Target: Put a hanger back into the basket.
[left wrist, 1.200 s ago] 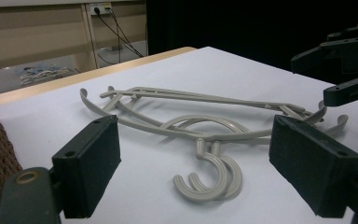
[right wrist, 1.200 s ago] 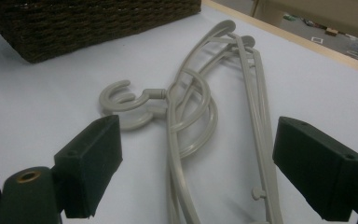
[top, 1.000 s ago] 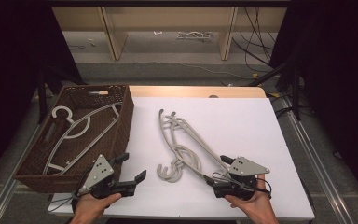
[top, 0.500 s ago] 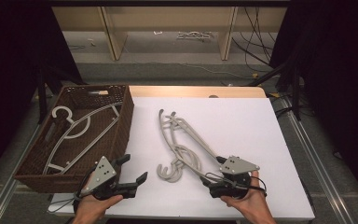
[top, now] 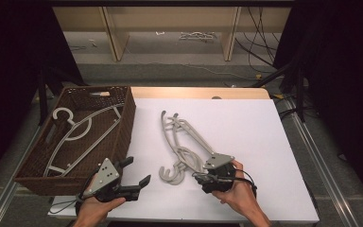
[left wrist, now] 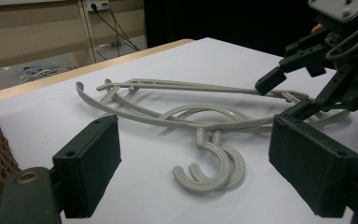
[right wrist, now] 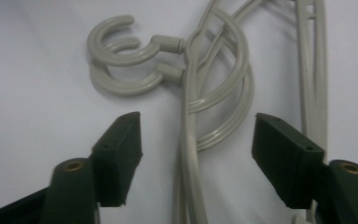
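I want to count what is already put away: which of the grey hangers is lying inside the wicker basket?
The single hanger at the left, lying alone in the brown basket. The other hangers lie stacked on the white table.

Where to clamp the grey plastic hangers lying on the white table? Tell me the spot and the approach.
Grip the grey plastic hangers on the stacked shoulder bars just below the hooks, coming from above. They lie flat there, thin and bundled, and the right claw already straddles them with jaws apart.
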Available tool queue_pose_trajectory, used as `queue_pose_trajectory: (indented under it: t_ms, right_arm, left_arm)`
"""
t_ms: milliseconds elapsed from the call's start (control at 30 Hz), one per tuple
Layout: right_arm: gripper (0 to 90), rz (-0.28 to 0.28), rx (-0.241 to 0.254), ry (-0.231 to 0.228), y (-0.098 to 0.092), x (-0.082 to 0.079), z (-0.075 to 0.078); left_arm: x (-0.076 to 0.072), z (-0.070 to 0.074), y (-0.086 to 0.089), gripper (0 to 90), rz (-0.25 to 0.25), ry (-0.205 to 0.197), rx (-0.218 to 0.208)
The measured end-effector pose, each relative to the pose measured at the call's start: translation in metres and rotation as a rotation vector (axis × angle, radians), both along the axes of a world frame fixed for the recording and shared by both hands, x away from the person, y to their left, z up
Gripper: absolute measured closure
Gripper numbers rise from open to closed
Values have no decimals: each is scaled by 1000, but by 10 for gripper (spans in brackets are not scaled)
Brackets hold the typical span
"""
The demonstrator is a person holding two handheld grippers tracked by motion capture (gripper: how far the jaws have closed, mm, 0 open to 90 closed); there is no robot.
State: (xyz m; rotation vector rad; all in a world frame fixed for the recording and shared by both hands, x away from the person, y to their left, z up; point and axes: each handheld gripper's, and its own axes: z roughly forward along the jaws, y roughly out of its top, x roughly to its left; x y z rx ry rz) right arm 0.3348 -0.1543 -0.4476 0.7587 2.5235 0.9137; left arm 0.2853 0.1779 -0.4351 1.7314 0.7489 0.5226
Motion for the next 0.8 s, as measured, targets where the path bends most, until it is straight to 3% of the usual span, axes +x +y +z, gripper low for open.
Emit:
queue_pose_trajectory:
  t_ms: [133, 233, 333, 433, 600, 633, 800]
  right_arm:
    - [432, 24, -49, 16, 12, 7, -6]
    - [473, 20, -99, 62, 19, 11, -11]
    - [496, 22, -117, 62, 20, 14, -14]
    - [530, 26, -139, 97, 20, 17, -14]
    - [552, 27, -180, 83, 24, 21, -14]
    - [566, 19, -209, 92, 26, 21, -13]
    - [627, 11, -228, 108, 26, 22, -12]
  left_arm:
    - [0, 0, 1, 166, 2, 3, 1]
    - [0, 0, 0, 167, -1, 3, 4]
    - [1, -1, 0, 168, -10, 3, 0]
    - [0, -1, -1, 168, -14, 8, 10]
    - [1, -2, -1, 175, -17, 8, 19]
    - [1, -2, -1, 175, -21, 6, 8]
    - [1, -2, -1, 176, -26, 5, 12]
